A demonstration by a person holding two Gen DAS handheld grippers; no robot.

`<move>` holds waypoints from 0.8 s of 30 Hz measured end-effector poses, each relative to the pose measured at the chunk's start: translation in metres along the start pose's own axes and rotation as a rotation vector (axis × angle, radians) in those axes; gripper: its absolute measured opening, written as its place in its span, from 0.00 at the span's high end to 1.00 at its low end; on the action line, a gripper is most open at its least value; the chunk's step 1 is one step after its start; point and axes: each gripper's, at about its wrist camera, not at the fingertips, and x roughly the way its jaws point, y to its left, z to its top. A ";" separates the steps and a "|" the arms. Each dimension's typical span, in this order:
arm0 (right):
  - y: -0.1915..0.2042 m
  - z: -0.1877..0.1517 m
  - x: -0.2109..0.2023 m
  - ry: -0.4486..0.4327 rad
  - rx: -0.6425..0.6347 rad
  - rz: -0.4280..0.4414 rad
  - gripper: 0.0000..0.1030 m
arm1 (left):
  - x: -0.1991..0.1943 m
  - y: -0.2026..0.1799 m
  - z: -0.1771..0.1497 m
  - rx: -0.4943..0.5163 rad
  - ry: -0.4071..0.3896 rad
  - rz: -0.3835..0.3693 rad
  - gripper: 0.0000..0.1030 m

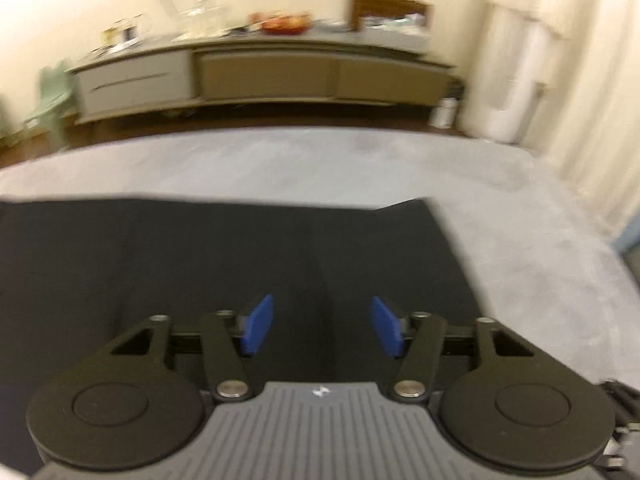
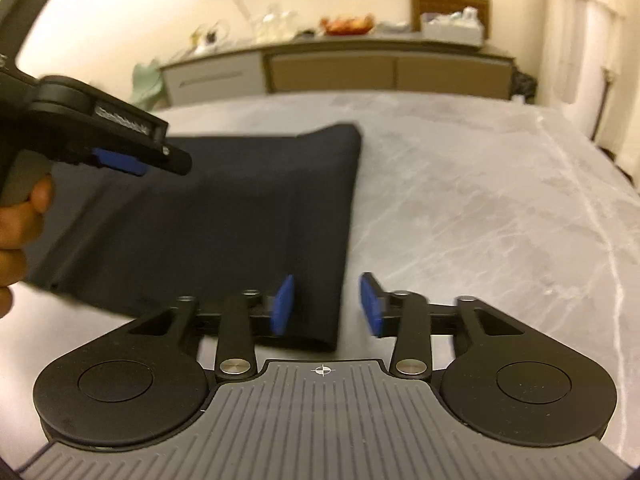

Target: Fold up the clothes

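A dark folded garment (image 2: 240,216) is laid flat on the grey bed (image 2: 480,200). The left gripper (image 1: 322,330) is held above it, fingers parted, nothing gripped. The right gripper (image 2: 326,306) is held over the garment's near right corner — fingers apart, empty.

Open right tool (image 2: 326,306) over dark garment (image 2: 224,216)

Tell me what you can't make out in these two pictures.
- Dark garment: near and left parts cut off by the left gripper body, left wrist view.
- Sideboard clutter: blurred, small, both views.
- Garment's left part: hidden behind hand, right wrist view.
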 end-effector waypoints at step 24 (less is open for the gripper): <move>0.041 0.003 -0.006 -0.047 -0.052 0.240 0.52 | -0.001 0.123 -0.010 -0.124 0.080 -0.256 0.91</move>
